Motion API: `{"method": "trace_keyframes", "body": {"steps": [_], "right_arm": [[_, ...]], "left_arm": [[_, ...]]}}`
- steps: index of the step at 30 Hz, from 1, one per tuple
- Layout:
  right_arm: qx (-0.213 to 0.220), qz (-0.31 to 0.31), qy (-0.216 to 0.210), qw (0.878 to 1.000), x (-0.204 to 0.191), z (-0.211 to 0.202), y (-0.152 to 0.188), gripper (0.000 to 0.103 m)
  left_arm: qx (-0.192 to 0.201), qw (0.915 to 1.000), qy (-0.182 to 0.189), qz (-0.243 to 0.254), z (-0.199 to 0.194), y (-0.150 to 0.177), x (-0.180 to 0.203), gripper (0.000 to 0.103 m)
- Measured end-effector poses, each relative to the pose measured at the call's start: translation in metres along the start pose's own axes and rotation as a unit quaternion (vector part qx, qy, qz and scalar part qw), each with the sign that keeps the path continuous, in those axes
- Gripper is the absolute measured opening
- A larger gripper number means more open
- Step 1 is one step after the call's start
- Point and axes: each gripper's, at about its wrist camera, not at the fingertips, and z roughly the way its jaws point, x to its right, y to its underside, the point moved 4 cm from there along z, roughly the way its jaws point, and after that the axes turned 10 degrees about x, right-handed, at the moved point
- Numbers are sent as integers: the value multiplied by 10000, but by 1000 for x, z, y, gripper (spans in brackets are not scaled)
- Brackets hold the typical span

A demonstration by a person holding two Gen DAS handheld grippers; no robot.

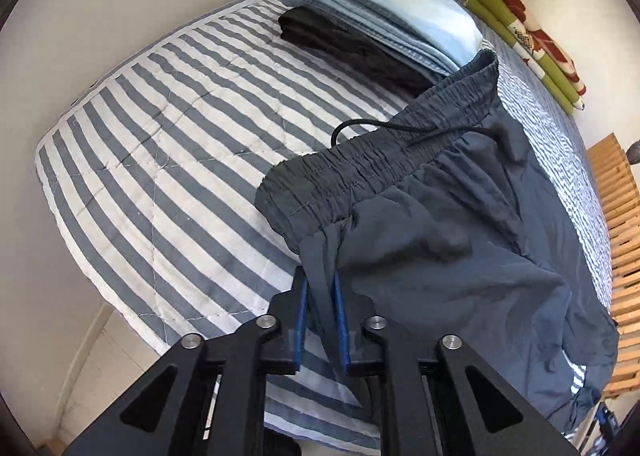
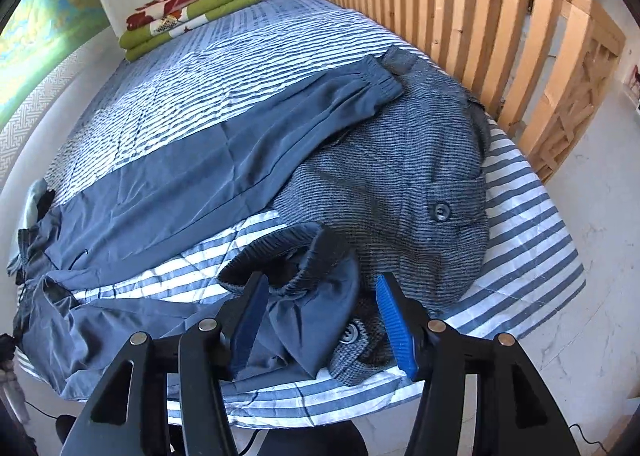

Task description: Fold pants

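Dark blue pants (image 1: 460, 224) lie across the striped bed (image 1: 160, 136), their elastic waistband (image 1: 384, 160) and black drawstring pulled up toward my left gripper (image 1: 319, 280). That gripper is shut on a fold of cloth just below the waistband's corner. In the right wrist view the pants (image 2: 180, 192) stretch away to the left. One leg's ribbed cuff (image 2: 288, 256) lies bunched between the fingers of my right gripper (image 2: 320, 284), which stands open around it without its pads pressing. The other cuff (image 2: 376, 80) rests farther off, on a grey jacket.
A grey knitted jacket (image 2: 400, 176) with buttons lies under the pant legs. Folded light blue (image 1: 380, 16) and black (image 1: 344, 52) garments are stacked at the bed's far end. A green floral blanket (image 2: 188, 12) sits by the wall. A wooden slatted rail (image 2: 460, 16) borders one side.
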Motion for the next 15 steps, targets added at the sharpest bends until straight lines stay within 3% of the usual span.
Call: {"method": "trace_keyframes", "body": {"steps": [4, 10, 12, 13, 14, 15], "right_arm": [[-107, -508, 64, 9986, -33, 20, 3, 53], [-114, -1724, 811, 9816, -61, 50, 11, 56], [-129, -1818, 949, 9787, -60, 54, 13, 45], [-145, -1822, 1005, 9780, -58, 53, 13, 20], [-160, -1771, 996, 9790, -54, 50, 13, 6], [-110, -1654, 912, 9819, -48, 43, 12, 6]], "left_arm": [[170, 9997, 91, 169, -17, 5, 6, 23], [454, 9971, 248, 559, -49, 7, 26, 23], [513, 9964, 298, 608, -54, 5, 32, 23], [513, 9961, 371, 612, -58, 4, 35, 23], [528, 9957, 411, 643, -63, 4, 37, 23], [546, 9951, 435, 703, -66, 5, 40, 23]]}}
